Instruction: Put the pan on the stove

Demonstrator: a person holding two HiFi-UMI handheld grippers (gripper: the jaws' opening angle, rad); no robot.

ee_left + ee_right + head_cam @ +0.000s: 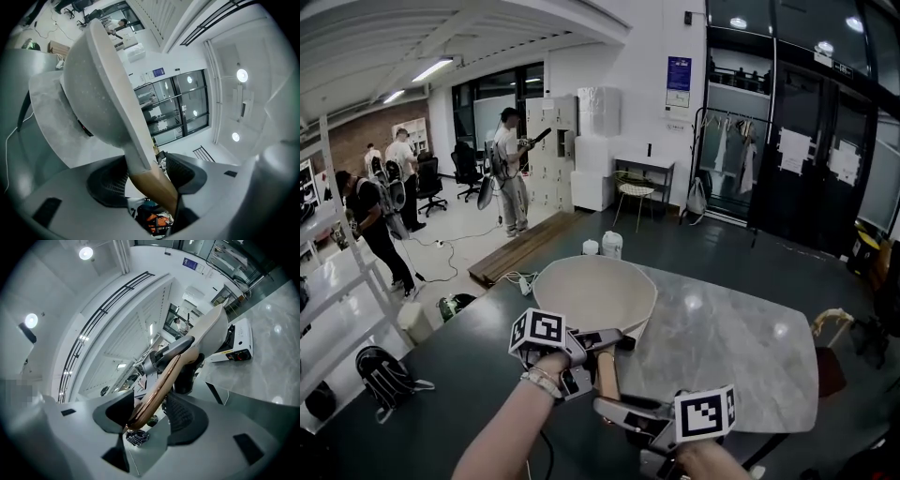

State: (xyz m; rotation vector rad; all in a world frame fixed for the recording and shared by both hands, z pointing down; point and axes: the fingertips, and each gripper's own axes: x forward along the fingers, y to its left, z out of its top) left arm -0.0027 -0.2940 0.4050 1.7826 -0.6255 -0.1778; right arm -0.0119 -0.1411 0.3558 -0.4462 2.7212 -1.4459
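A cream pan (592, 295) with a wooden handle (607, 373) is held in the air, tilted, over the near edge of the marble table (731, 356). My left gripper (598, 342) is shut on the handle close to the pan's bowl (93, 89), and the handle (152, 185) runs between its pads. My right gripper (614, 408) is shut on the handle's free end (159, 385). In the right gripper view a white stove (236, 345) sits on the table beyond the pan (213, 326). In the head view the pan hides the stove.
Several people stand at the back left near desks and chairs. A metal shelf runs along the left edge, with a black backpack (384, 375) on the floor beside it. White jugs (611, 244) and a wooden board (520, 248) lie on the floor beyond the table.
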